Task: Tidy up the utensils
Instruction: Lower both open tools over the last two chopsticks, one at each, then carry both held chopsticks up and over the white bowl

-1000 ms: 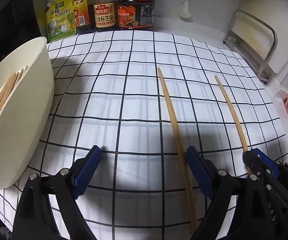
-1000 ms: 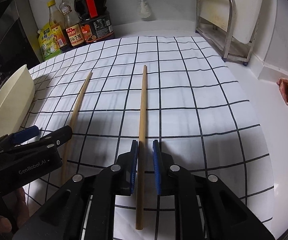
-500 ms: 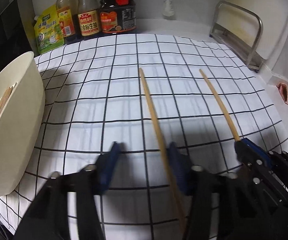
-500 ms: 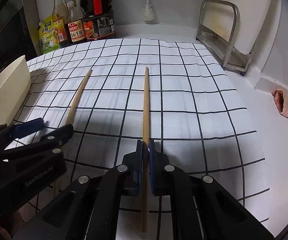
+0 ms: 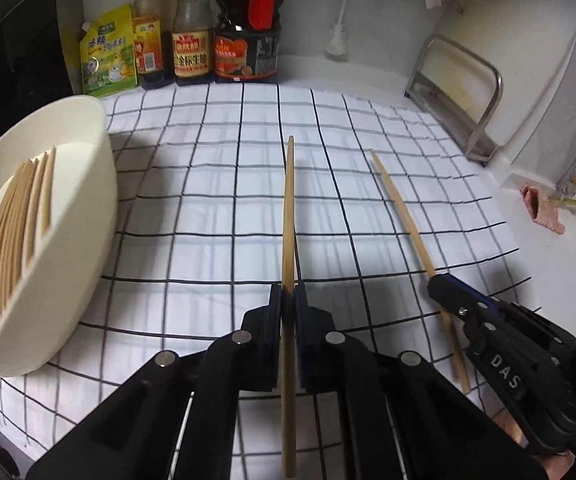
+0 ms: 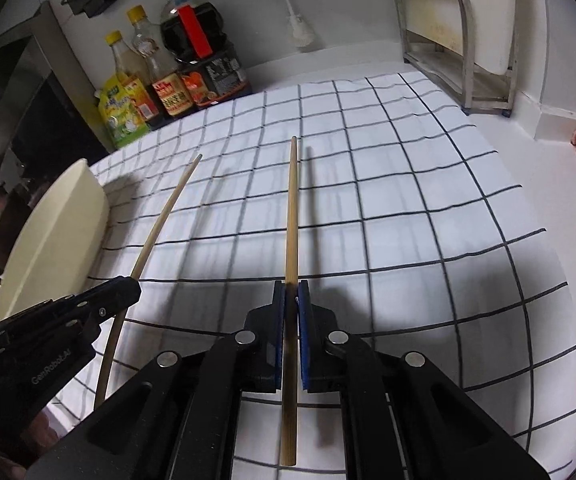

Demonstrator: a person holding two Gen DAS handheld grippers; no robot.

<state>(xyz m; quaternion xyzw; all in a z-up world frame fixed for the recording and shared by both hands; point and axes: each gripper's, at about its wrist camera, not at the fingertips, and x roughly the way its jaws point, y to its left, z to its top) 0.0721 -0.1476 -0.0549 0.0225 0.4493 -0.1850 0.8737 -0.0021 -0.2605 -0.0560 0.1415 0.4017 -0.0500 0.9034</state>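
— With both grippers clamped on chopsticks, where do I carry mine?

— Left gripper (image 5: pixel 288 300) pinches the left chopstick (image 5: pixel 288 216); right gripper (image 6: pixel 291 300) the right chopstick (image 6: pixel 292 208). I swing both toward the cream bowl (image 5: pixel 88 216) at nine o'clock, keep tips level, and release inside the rim.

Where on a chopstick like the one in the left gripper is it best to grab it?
Around the thicker rear part, about where the left gripper pinches its chopstick now, coming from above with one finger on each long side. The stick is thin and straight, so squeezing across its width probably keeps it steady.
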